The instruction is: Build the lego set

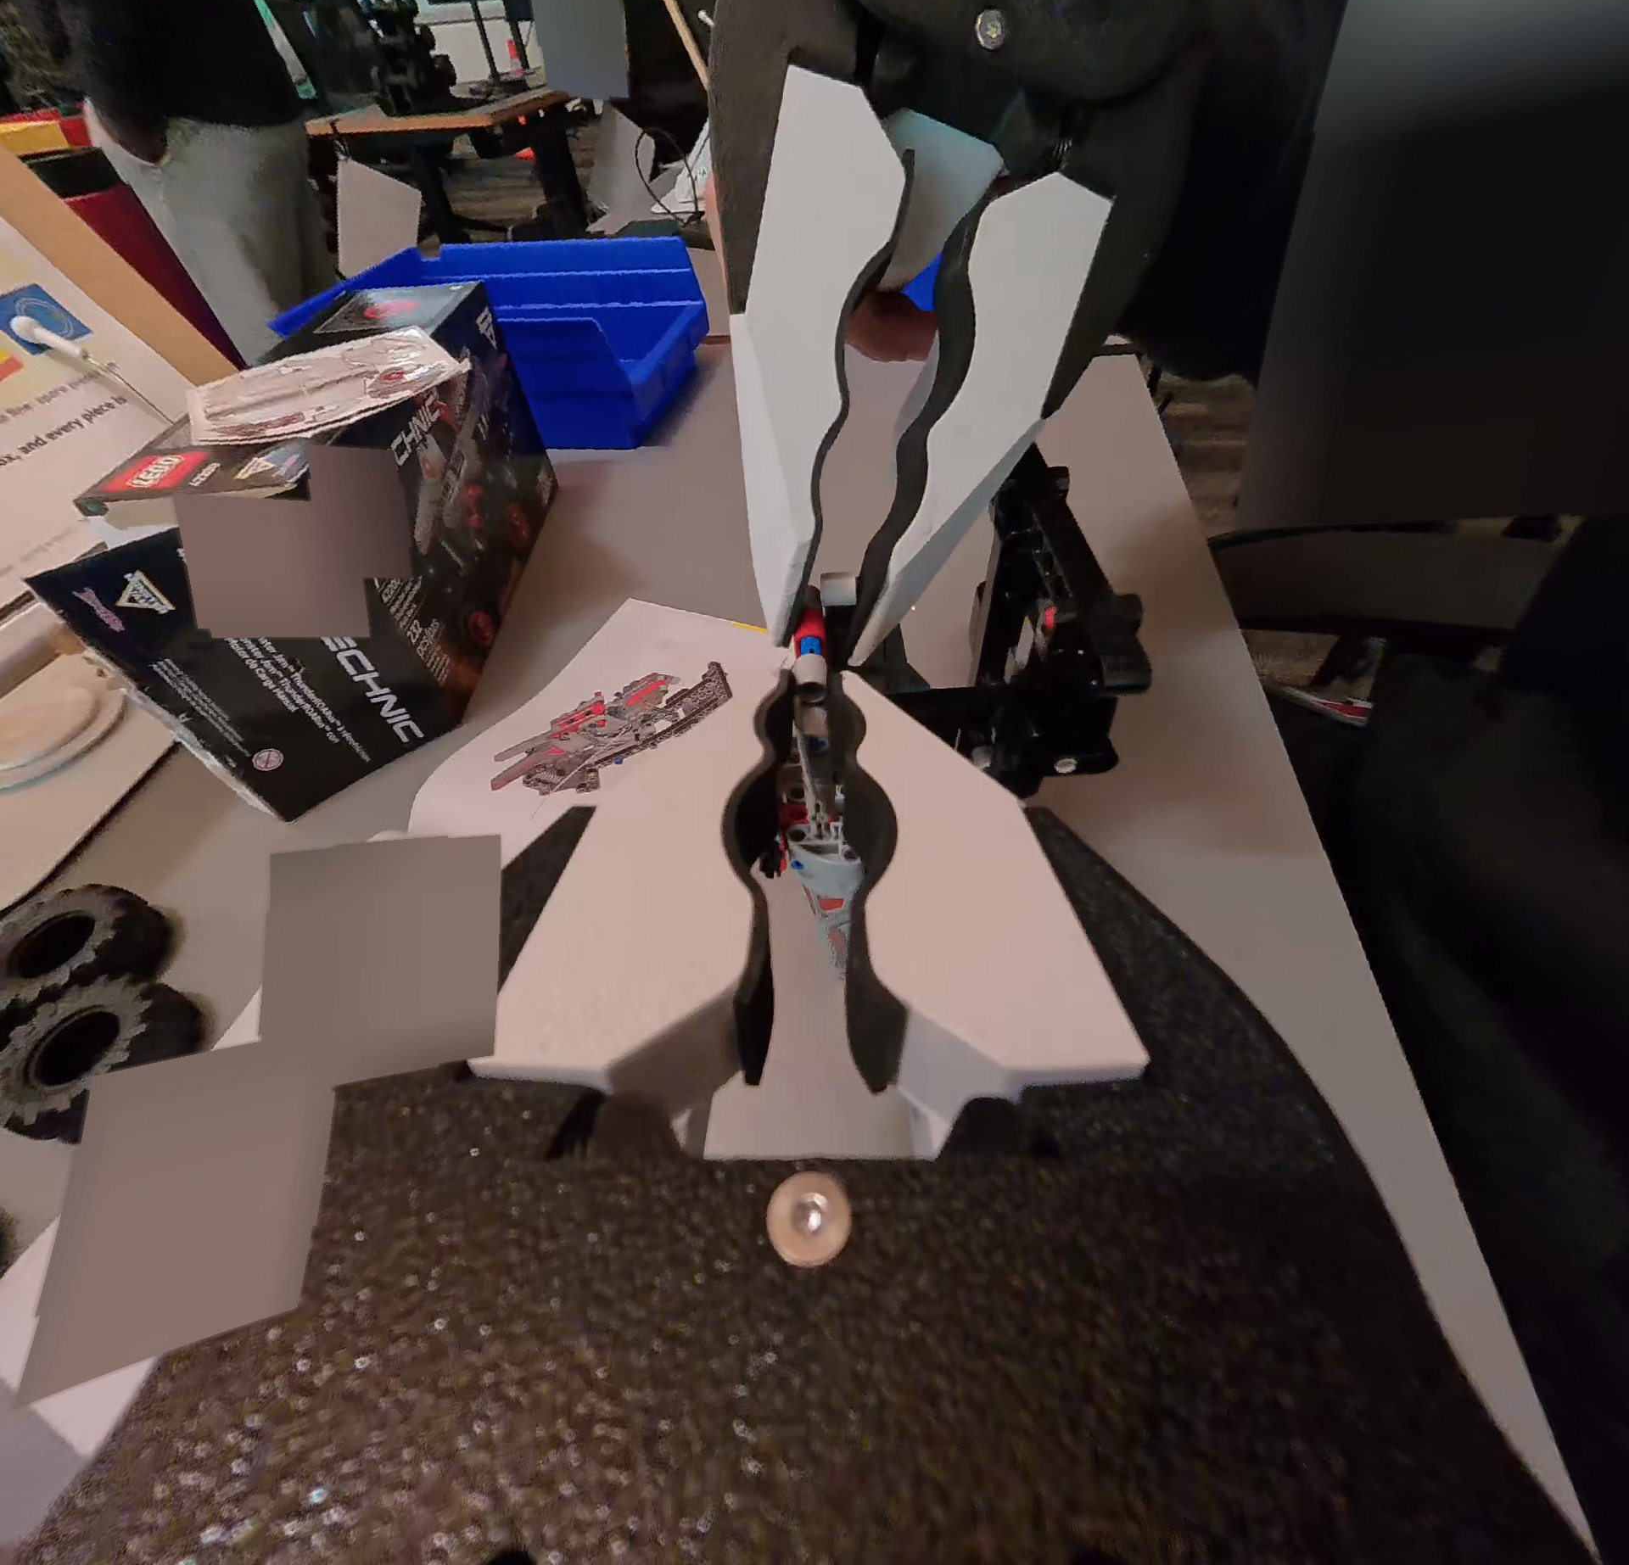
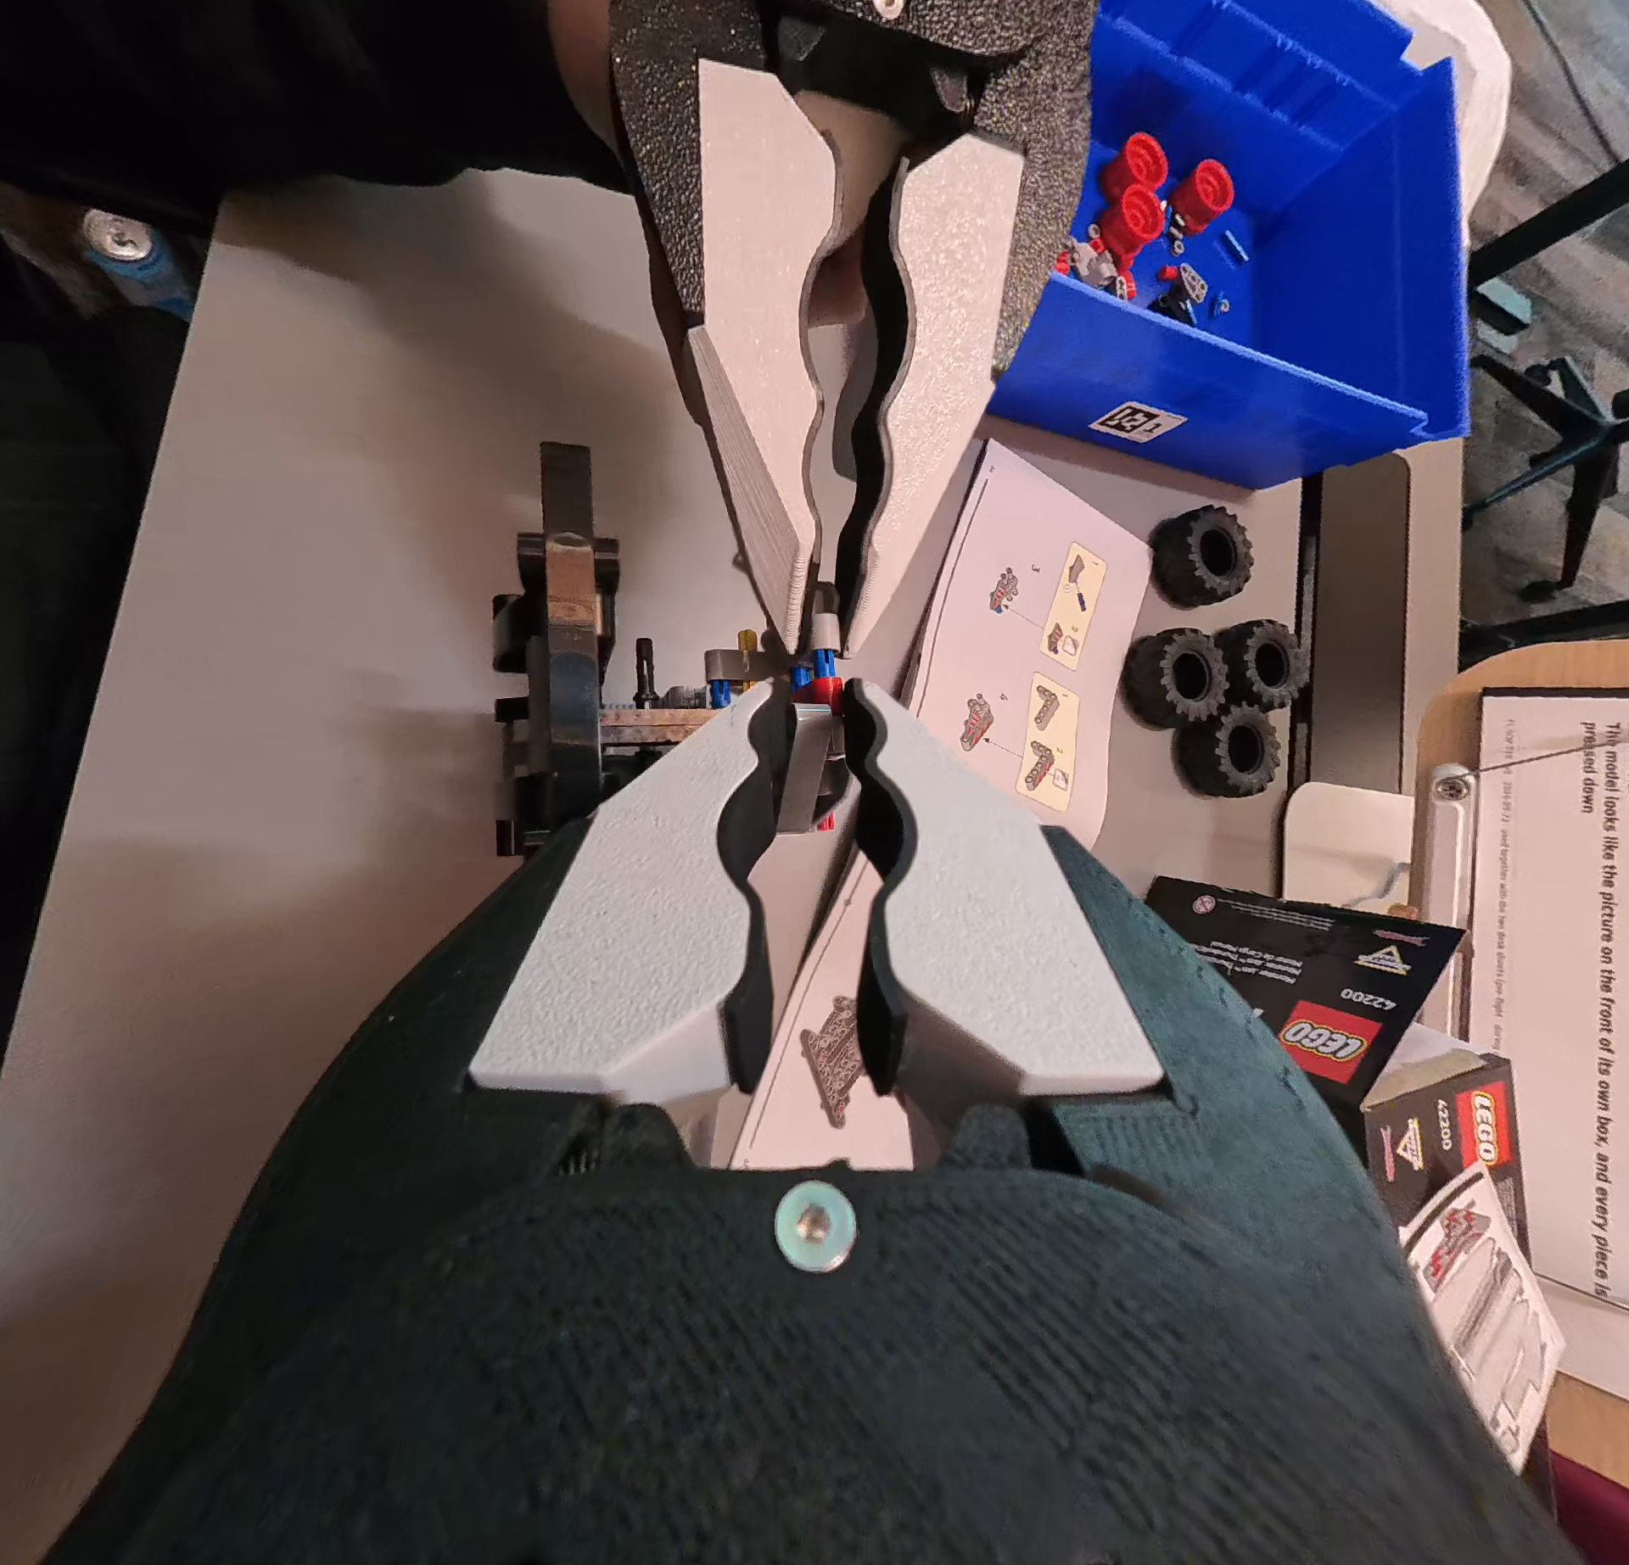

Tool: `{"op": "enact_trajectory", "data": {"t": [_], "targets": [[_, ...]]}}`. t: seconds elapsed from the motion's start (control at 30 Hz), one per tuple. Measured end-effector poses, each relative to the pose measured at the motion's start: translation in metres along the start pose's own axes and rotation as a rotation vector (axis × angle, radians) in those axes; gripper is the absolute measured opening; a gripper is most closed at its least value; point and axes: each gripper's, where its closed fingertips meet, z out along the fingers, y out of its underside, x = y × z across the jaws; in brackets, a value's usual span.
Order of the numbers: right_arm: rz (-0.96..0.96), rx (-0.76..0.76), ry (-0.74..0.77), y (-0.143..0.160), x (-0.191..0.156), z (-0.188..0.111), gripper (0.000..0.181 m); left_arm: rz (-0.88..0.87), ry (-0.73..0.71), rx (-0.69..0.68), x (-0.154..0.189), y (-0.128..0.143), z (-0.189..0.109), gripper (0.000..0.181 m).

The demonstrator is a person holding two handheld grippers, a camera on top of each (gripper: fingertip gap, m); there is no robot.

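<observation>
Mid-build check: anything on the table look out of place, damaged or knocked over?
Only the Lego box: it sits tilted on the table with its top flap torn open and crumpled. The four black tyres lie loose beside the instruction sheet; the blue bin is upright, nothing spilled.

A pale table [image 2: 308,483] carries everything. Ahead and right of the right tool lies the open instruction booklet [image 2: 1031,641], with four black tyres [image 2: 1208,659] beyond it and a blue bin [image 2: 1234,395] (holding red hubs) farther off; a dark box [image 2: 1305,994] sits to the right.
</observation>
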Motion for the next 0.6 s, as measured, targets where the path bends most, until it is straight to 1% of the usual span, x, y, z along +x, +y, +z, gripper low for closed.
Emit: {"op": "enact_trajectory", "data": {"t": [0.03, 0.13, 0.37, 0.5, 0.57, 0.6], "targets": [[-0.003, -0.001, 0.008, 0.0, -0.0001, 0.0002, 0.011, 0.016, -0.004, -0.003, 0.0001, 0.0001, -0.0001, 0.004], [-0.031, -0.023, 0.025, 0.0012, -0.0008, -0.0015, 0.011, 0.052, -0.013, 0.014, 0.0014, -0.0011, 0.001, 0.004], [-0.018, -0.014, 0.035, 0.0004, -0.0011, -0.0016, 0.011, -0.012, -0.02, 0.002, 0.001, -0.0003, 0.0002, 0.005], [-0.021, -0.022, 0.037, 0.0003, -0.001, -0.0013, 0.011, -0.024, -0.065, -0.019, -0.006, 0.0018, -0.0038, 0.014], [-0.014, -0.017, 0.036, 0.0001, -0.0008, -0.0012, 0.011, -0.03, -0.041, 0.0, -0.0029, -0.0007, -0.0066, 0.004], [-0.012, -0.016, 0.037, 0.0002, -0.0008, -0.0013, 0.011, -0.034, -0.035, 0.011, -0.0021, -0.0023, -0.0077, 0.004]]}}
